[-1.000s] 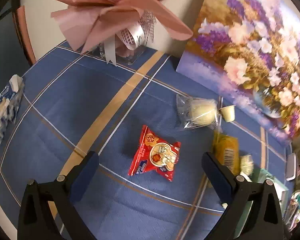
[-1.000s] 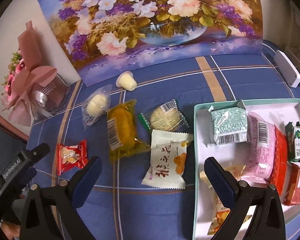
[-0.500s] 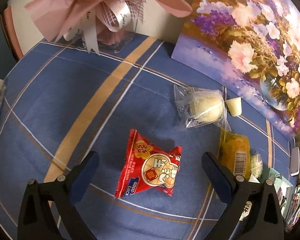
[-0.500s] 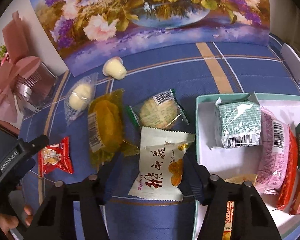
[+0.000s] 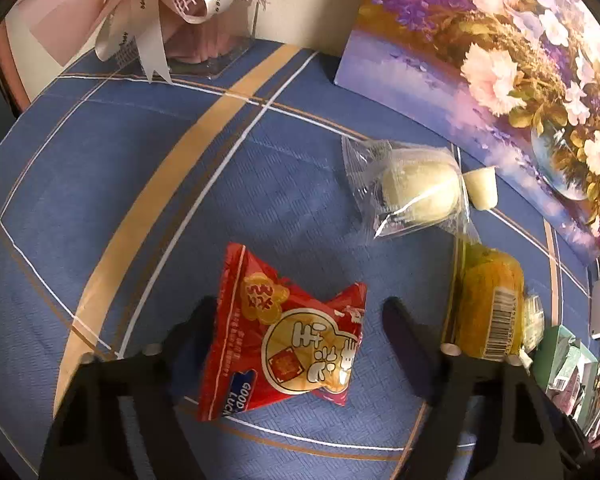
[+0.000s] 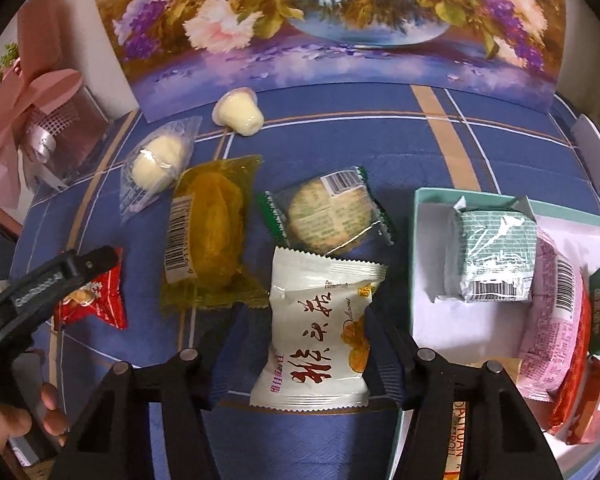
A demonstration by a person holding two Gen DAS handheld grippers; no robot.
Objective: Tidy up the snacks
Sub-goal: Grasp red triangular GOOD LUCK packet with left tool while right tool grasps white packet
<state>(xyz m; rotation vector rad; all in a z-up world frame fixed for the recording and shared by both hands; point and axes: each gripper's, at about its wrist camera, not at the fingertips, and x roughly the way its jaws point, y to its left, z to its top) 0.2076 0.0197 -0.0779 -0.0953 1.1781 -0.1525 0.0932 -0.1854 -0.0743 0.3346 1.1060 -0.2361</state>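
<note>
A red snack packet (image 5: 292, 340) lies on the blue checked cloth between the fingers of my left gripper (image 5: 298, 312). Its jaws are closing; the left finger is at the packet's edge and the right finger stands just clear. In the right wrist view that same left gripper (image 6: 80, 272) hangs over the red packet (image 6: 100, 304). My right gripper (image 6: 312, 320) is closing on a white snack packet (image 6: 316, 292), with both pads against its sides. Just right of it, the white tray with a teal rim (image 6: 416, 260) holds a green packet (image 6: 492, 256), a pink packet (image 6: 552, 312) and red packets.
A yellow packet (image 6: 208, 224), a round biscuit in a clear wrapper (image 6: 324, 212), a clear-wrapped white bun (image 6: 156, 160) and a jelly cup (image 6: 240, 112) lie on the cloth. A flower painting (image 6: 340, 20) leans at the back, with a pink bouquet (image 6: 32, 112) on the left. A person's hand (image 6: 20, 420) grips the left tool.
Both grippers sank toward the cloth. The right jaws narrowed around the white packet first, then the left jaws narrowed around the red packet.
</note>
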